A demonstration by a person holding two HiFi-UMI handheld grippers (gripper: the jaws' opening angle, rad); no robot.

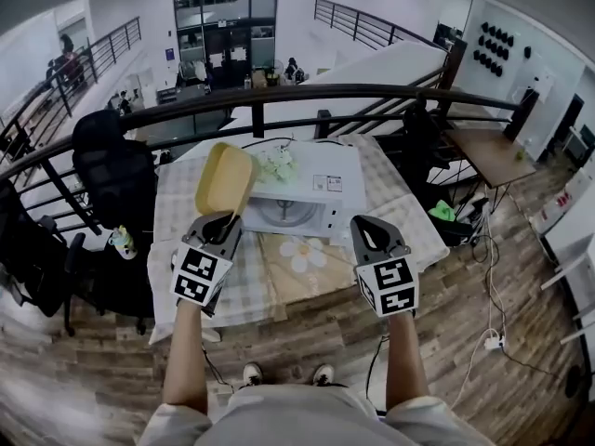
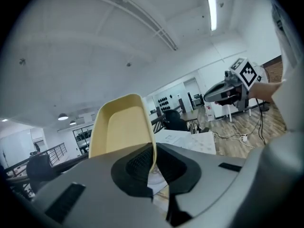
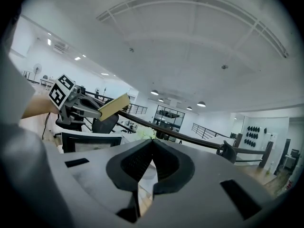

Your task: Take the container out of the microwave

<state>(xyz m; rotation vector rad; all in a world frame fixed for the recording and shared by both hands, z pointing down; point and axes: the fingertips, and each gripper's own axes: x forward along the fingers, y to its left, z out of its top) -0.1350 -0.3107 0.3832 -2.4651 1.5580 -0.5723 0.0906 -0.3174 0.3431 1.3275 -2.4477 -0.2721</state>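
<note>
My left gripper [image 1: 221, 219] is shut on the rim of a pale yellow container [image 1: 226, 179], which it holds tilted up in the air in front of the white microwave [image 1: 321, 186]. The container [image 2: 121, 127] stands on edge between the jaws of the left gripper [image 2: 153, 148]. The microwave's cavity is open, and its glass turntable [image 1: 286, 214] is bare. To the right my right gripper [image 1: 367, 226] hovers before the microwave. Its jaws meet with nothing between them in the right gripper view [image 3: 152, 144]. That view also shows the container [image 3: 113, 107] at the left.
The microwave stands on a table with a checked cloth [image 1: 186, 212] and a flower-print mat [image 1: 305, 256]. Green and white items [image 1: 276, 163] lie on the microwave's top. A black railing [image 1: 279, 100] runs behind the table, and a black chair [image 1: 112, 170] stands at the left.
</note>
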